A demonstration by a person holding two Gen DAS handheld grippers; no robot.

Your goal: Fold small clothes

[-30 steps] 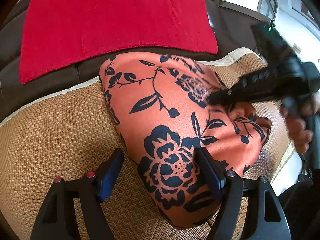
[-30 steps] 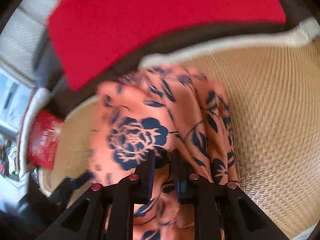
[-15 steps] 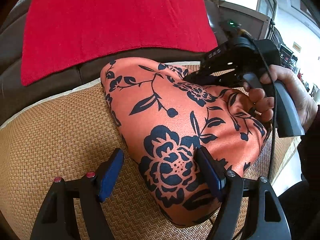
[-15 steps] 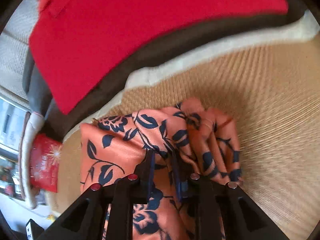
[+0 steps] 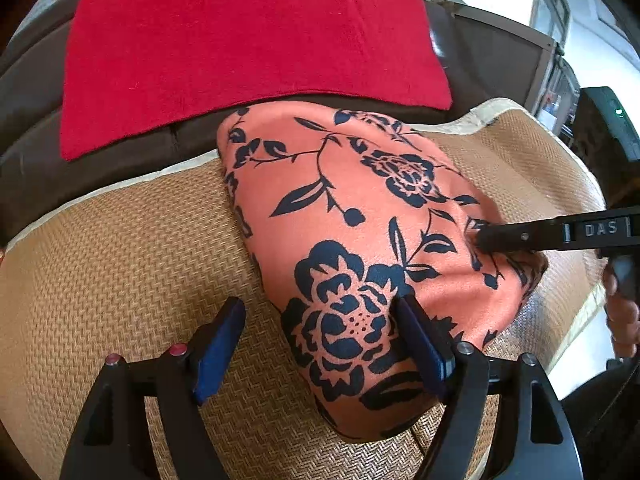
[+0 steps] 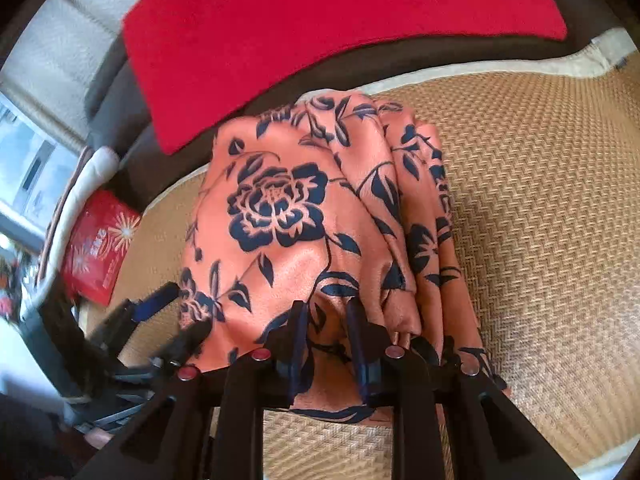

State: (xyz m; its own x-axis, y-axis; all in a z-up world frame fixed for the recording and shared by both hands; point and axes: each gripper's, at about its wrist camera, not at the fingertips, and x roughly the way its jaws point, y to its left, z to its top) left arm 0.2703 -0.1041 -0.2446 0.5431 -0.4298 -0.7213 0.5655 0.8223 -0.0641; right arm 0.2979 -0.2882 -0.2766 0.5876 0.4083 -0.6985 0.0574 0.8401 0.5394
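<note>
Woven tan mat (image 5: 120,248) carries a folded orange floral garment (image 5: 360,216). Left gripper (image 5: 320,340) straddles its near corner, jaws wide apart. Right gripper (image 6: 326,332), jaws just opening, seemingly no longer pinches the bunched edge between them.

A tan woven mat (image 5: 120,248) carries the folded orange floral garment (image 5: 360,220).

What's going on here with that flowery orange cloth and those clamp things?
A person holding a gripper in each hand is folding a small orange floral garment on a woven mat. The right gripper has its fingers around a bunched edge and has just been loosening. The left gripper is wide open at the other end, gripping nothing.
</note>
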